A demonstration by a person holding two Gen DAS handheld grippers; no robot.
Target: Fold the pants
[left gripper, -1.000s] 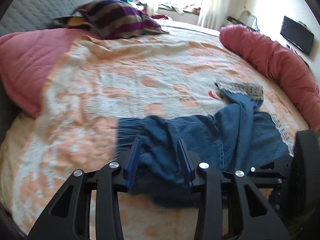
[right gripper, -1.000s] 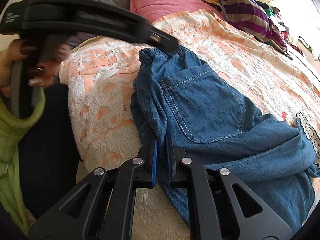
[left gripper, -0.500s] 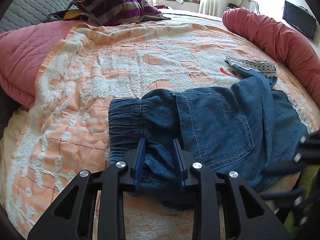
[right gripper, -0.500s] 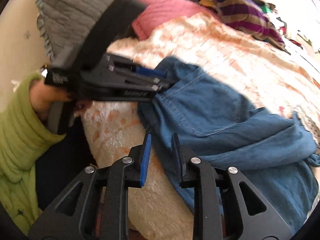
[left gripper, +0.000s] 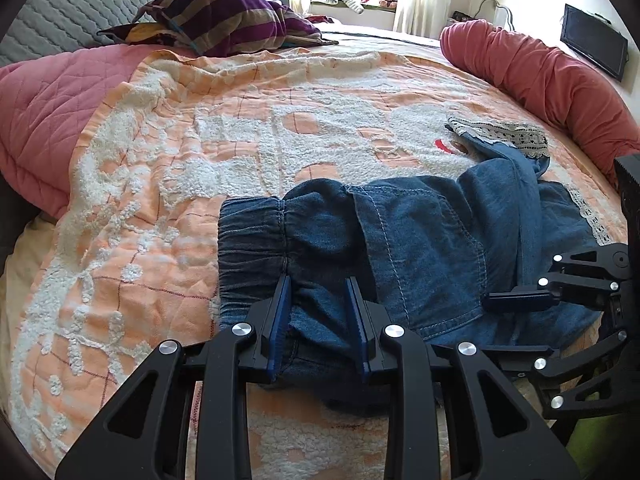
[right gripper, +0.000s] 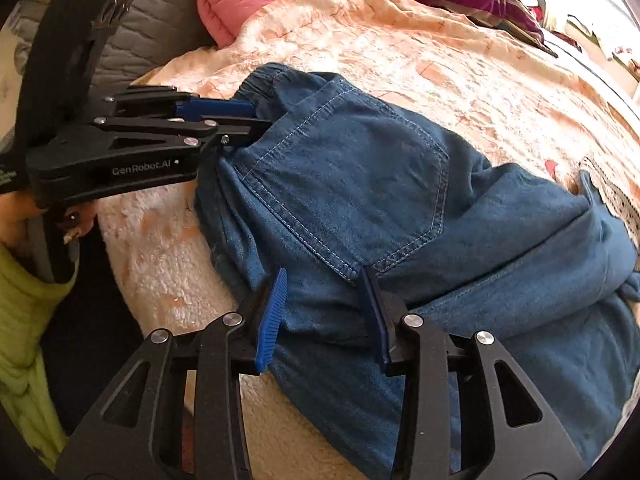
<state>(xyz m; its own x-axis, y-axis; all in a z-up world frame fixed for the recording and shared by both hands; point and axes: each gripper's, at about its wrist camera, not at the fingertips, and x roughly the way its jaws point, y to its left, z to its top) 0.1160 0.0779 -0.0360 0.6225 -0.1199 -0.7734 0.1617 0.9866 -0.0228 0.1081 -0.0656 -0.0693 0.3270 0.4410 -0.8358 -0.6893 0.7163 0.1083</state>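
Blue denim pants [left gripper: 420, 232] lie crumpled near the front edge of the bed, elastic waistband [left gripper: 248, 232] to the left, back pocket [right gripper: 360, 168] facing up, lace-trimmed hem [left gripper: 504, 134] farther back. My left gripper [left gripper: 318, 308] is shut on a bunched fold of denim just behind the waistband; the right wrist view shows it [right gripper: 260, 120] from the side, clamped there. My right gripper [right gripper: 324, 308] hovers low over the cloth just below the pocket. Its jaws are opening, with denim lying between the pads but not pinched. It also shows in the left wrist view [left gripper: 488, 325].
A peach and white fleece blanket [left gripper: 192, 168] covers the bed. A striped pillow [left gripper: 224, 20], a pink quilt [left gripper: 48, 112] and a grey headboard [left gripper: 60, 4] lie behind. A red bolster [left gripper: 552, 76] lines the right side. A green sleeve [right gripper: 24, 320] is at the bed's edge.
The right gripper let go of the pants' edge, opened its jaws and shifted over the cloth below the pocket. The left gripper sank with the waistband onto the bed, then stayed still.
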